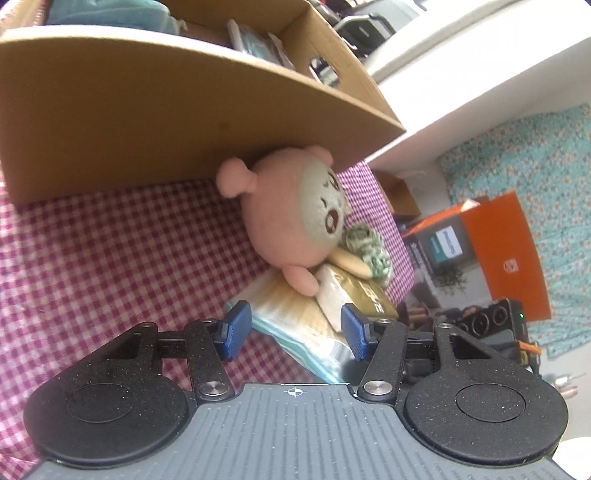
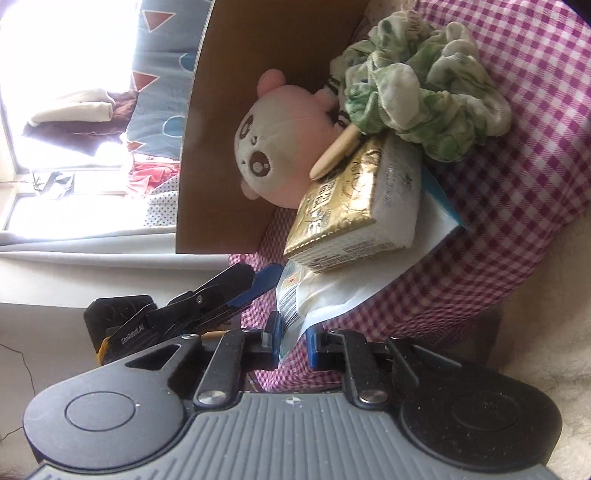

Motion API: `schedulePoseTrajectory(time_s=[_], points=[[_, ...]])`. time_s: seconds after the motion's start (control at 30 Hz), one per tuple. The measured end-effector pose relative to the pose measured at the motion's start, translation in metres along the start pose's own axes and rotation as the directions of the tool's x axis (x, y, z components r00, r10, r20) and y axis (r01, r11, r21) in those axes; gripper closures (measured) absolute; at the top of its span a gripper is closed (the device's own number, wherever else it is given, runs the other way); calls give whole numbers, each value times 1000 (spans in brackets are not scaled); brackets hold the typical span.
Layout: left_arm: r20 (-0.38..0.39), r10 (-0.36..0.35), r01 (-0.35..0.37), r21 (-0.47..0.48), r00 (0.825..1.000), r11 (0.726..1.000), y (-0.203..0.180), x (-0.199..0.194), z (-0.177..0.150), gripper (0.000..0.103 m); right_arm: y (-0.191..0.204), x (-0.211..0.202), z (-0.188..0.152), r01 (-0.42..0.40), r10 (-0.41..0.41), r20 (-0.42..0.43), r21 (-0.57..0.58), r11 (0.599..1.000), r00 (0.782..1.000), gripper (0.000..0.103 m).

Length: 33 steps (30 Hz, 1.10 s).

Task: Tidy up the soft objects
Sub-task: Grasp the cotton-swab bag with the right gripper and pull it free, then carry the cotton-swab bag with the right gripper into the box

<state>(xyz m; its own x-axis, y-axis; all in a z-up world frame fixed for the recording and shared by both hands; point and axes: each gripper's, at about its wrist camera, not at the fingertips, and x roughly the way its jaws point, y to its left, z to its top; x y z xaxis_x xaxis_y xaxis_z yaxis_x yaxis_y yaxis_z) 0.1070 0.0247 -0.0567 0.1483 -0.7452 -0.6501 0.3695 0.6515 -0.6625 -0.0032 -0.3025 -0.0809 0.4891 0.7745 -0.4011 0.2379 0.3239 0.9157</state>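
Observation:
A pink plush toy [image 1: 291, 214] [image 2: 273, 147] leans against a cardboard box [image 1: 147, 110] [image 2: 229, 110] on a checked cloth [image 1: 110, 251]. Under and beside it lie a gold tissue pack [image 1: 354, 295] [image 2: 343, 210], a white-and-blue wipes pack [image 1: 295, 328] [image 2: 343, 288] and a green scrunchie [image 1: 365, 247] [image 2: 421, 103]. My left gripper [image 1: 295, 330] is open, its blue pads on either side of the wipes pack's near end. My right gripper [image 2: 293, 341] is shut on the wipes pack's corner. The left gripper's fingers [image 2: 236, 291] show in the right wrist view.
The box holds teal fabric [image 1: 110, 14] and small packs [image 1: 255, 40]. An orange and grey carton [image 1: 480, 251] and a black device [image 1: 495, 325] stand beyond the cloth's edge. A window [image 2: 74, 92] and white ledge [image 2: 92, 269] lie behind the box.

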Motion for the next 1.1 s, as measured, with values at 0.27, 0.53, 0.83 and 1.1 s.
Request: schedulePoseTrajectory(time_s=[0.27,0.53,0.83,1.1], points=[[28,-44,48,-173,999,984,33,-11,8,40,22,3,1,-75,73,-33,-57,996,997,87],[6,-114,111,-285,993,952,60,-22,-2,40,43,16,1,-113,97,-118,-143,983,988,87],[87,-29,48,-224,996,973,41,-56,-22,55,70,39,0,-115,68,-192,-242,963,979,87],[229,26,16,-181,973,983,20,-111,-40,60,109,45,-14,-137,51,-219,-400,906,974,87]])
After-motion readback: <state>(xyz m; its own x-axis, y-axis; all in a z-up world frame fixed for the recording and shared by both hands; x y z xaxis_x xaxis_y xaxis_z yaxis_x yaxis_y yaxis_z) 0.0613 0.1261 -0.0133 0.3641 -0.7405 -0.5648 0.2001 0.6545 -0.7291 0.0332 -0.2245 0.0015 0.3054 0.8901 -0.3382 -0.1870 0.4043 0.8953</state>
